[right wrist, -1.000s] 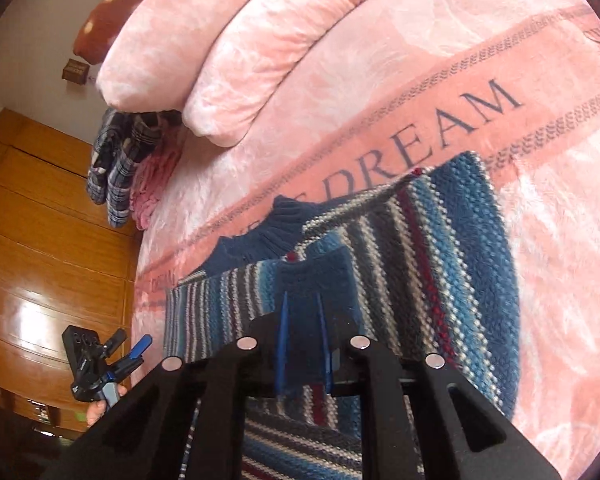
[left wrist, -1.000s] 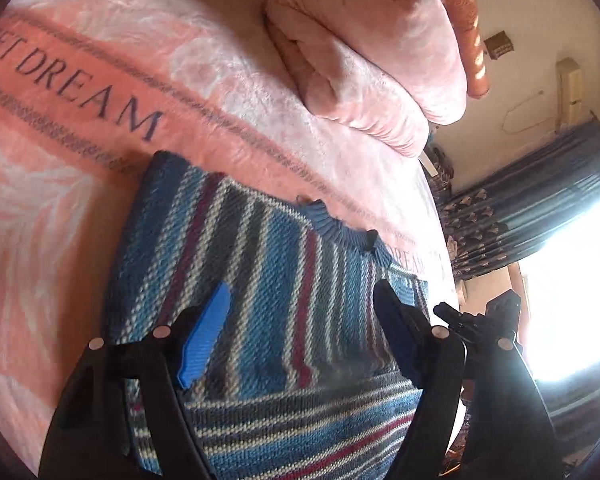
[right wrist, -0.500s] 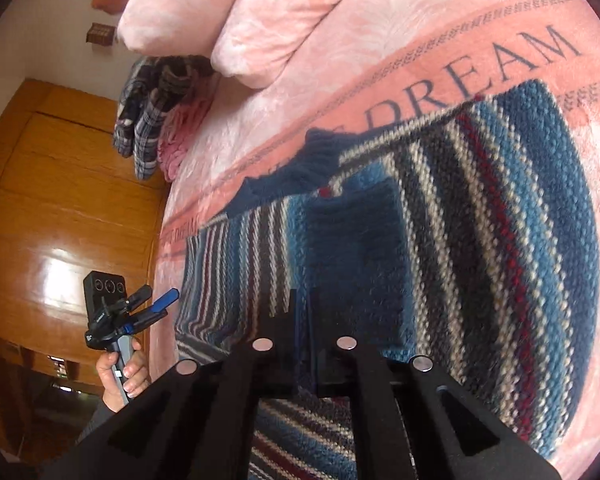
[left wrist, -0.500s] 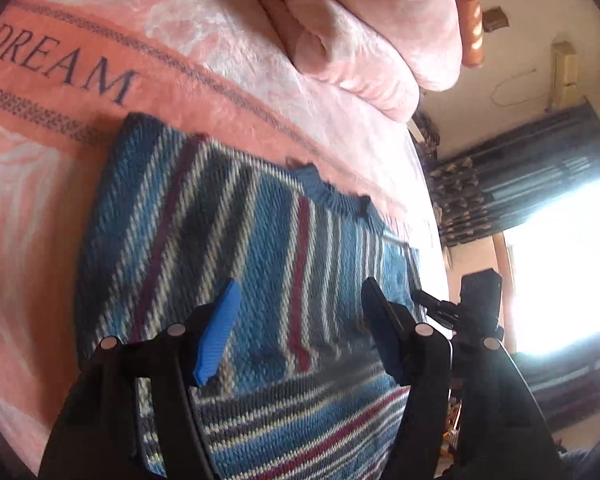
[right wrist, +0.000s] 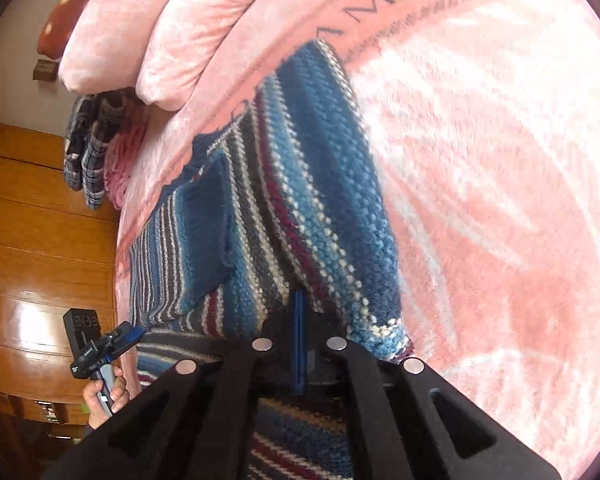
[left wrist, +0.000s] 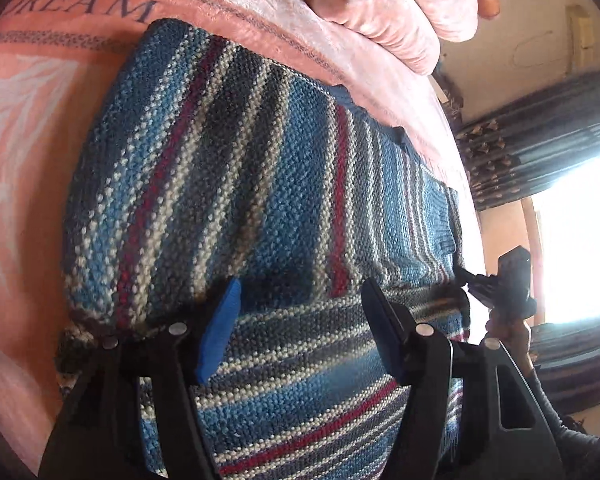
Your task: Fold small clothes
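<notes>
Right claw pinches the sweater fold just ahead to carry it over; left claw spread above the sweater, apparently ready to steady it

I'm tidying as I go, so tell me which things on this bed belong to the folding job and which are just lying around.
In the job:
striped knit sweater
right gripper, shut on the sweater
left gripper, open over it

Lying about:
pink pillows
plaid garment
pink blanket with DREAM lettering
</notes>
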Motion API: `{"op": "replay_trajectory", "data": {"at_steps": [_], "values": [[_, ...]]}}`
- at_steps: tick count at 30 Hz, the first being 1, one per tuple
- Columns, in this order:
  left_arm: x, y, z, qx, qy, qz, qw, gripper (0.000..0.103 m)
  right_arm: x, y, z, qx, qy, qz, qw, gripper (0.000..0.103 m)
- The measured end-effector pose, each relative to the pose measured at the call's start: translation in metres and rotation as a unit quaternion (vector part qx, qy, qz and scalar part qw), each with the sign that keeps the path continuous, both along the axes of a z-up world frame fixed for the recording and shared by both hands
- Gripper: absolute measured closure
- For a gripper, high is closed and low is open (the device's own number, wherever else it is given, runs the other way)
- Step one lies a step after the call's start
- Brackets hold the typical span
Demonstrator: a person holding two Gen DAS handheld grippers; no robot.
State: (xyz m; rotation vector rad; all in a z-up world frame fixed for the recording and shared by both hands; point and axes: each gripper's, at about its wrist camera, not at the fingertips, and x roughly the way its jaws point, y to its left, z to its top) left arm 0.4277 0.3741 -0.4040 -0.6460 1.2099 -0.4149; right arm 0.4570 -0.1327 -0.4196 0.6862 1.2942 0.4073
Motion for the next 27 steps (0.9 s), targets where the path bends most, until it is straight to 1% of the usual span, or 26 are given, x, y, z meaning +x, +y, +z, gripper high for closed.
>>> {"op": "replay_trajectory", "data": {"at_steps": [1,3,4,5,7,8,9,10,11,12,14,15,17,18,21,23,26,27], "values": [[-0.004,0.004,0.005,-0.006,0.003,0.012,0.9999,0.038,0.000,-0.005,0.005,0.006,0.000,-0.004,1.000,0.103],[-0.020,0.013,0.022,-0.007,0.004,0.027,0.9996,0.028,-0.008,-0.012,0.028,0.027,-0.022,-0.016,0.999,0.091],[-0.032,0.021,0.032,-0.010,0.000,0.033,0.9994,0.026,-0.015,-0.016,0.042,0.031,-0.029,-0.018,0.999,0.091],[-0.048,0.027,0.041,-0.018,-0.002,0.037,0.9991,0.024,-0.025,-0.020,0.054,0.033,-0.031,-0.019,0.999,0.091],[-0.089,0.037,0.054,-0.026,0.009,0.044,0.9986,0.022,-0.054,-0.030,0.072,0.034,-0.025,-0.015,0.999,0.085],[-0.113,0.043,0.058,-0.032,0.015,0.048,0.9982,0.019,-0.074,-0.034,0.079,0.027,-0.018,-0.010,0.999,0.077],[-0.141,0.047,0.061,-0.045,0.022,0.051,0.9975,0.019,-0.096,-0.039,0.083,0.025,-0.012,-0.004,1.000,0.071],[-0.168,0.050,0.063,-0.056,0.030,0.055,0.9965,0.018,-0.120,-0.041,0.088,0.028,-0.006,0.003,1.000,0.068],[-0.195,0.053,0.063,-0.064,0.037,0.059,0.9956,0.016,-0.146,-0.043,0.092,0.032,0.002,0.009,0.999,0.061],[-0.223,0.053,0.062,-0.066,0.042,0.061,0.9950,0.016,-0.174,-0.049,0.093,0.035,0.010,0.010,0.999,0.053],[-0.269,0.054,0.055,-0.065,0.054,0.069,0.9940,0.015,-0.225,-0.050,0.094,0.036,0.028,0.004,0.999,0.043],[-0.289,0.055,0.049,-0.073,0.065,0.077,0.9923,0.014,-0.248,-0.051,0.091,0.044,0.039,-0.001,0.998,0.042],[-0.317,0.054,0.034,-0.080,0.097,0.085,0.9884,0.014,-0.284,-0.049,0.085,0.056,0.064,-0.003,0.996,0.042],[-0.326,0.052,0.025,-0.083,0.116,0.079,0.9866,0.014,-0.298,-0.049,0.082,0.057,0.070,-0.010,0.996,0.042],[-0.332,0.043,0.007,-0.099,0.148,0.072,0.9814,0.014,-0.327,-0.049,0.072,0.078,0.092,-0.028,0.992,0.042],[-0.334,0.036,0.001,-0.104,0.155,0.066,0.9802,0.014,-0.334,-0.044,0.070,0.075,0.095,-0.026,0.992,0.042],[-0.329,0.029,-0.010,-0.117,0.173,0.072,0.9752,0.015,-0.333,-0.042,0.062,0.077,0.109,-0.039,0.990,0.042],[-0.325,0.025,-0.013,-0.117,0.180,0.076,0.9737,0.018,-0.331,-0.042,0.060,0.071,0.111,-0.044,0.990,0.042]]}}
